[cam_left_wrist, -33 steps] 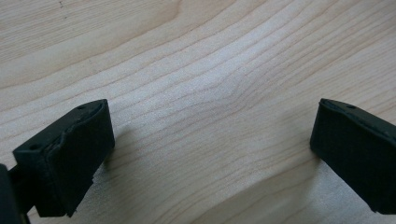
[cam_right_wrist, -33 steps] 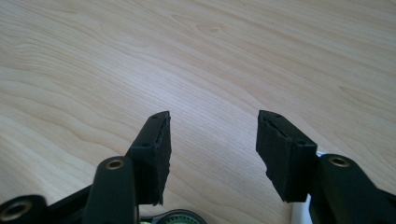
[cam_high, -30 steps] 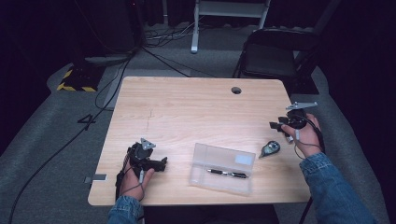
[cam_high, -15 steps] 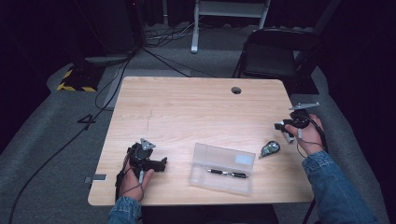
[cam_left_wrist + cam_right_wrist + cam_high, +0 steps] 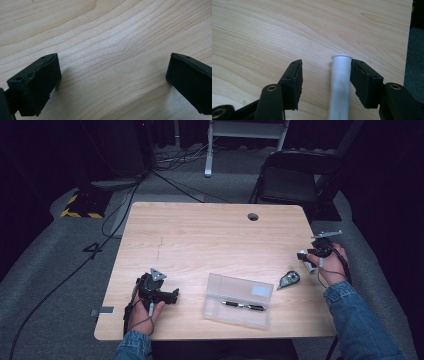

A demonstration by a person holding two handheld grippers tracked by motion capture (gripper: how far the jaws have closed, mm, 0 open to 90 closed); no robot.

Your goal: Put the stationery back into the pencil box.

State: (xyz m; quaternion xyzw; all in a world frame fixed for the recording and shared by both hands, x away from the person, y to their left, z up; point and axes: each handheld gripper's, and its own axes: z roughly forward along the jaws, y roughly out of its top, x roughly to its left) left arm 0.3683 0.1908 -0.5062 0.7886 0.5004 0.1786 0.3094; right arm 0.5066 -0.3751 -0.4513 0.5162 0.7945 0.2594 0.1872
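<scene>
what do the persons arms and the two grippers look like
Both forearms wear blue denim sleeves. The left gripper is a black body topped by a grey three-cornered plate, with a dark cable looping round the wrist. The right gripper is black too, with a thin grey plate on top. Each has two blocky black jaws, with screw holes and brass-coloured rivets in the gripper views.

On your table (image 5: 210,235) you have 1 clear case (image 5: 239,300), lying near the front edge. Inside that case: 1 black pen (image 5: 242,306). Right of the case: 1 correction-tape dispenser (image 5: 289,279). Further right of the case, by the table's right edge: 1 white tube (image 5: 339,85). You hold 2 grippers: the left gripper (image 5: 172,296) left of the case, the right gripper (image 5: 305,260) at the tube. Behind the table, beyond the case: 1 black chair (image 5: 295,175).
</scene>
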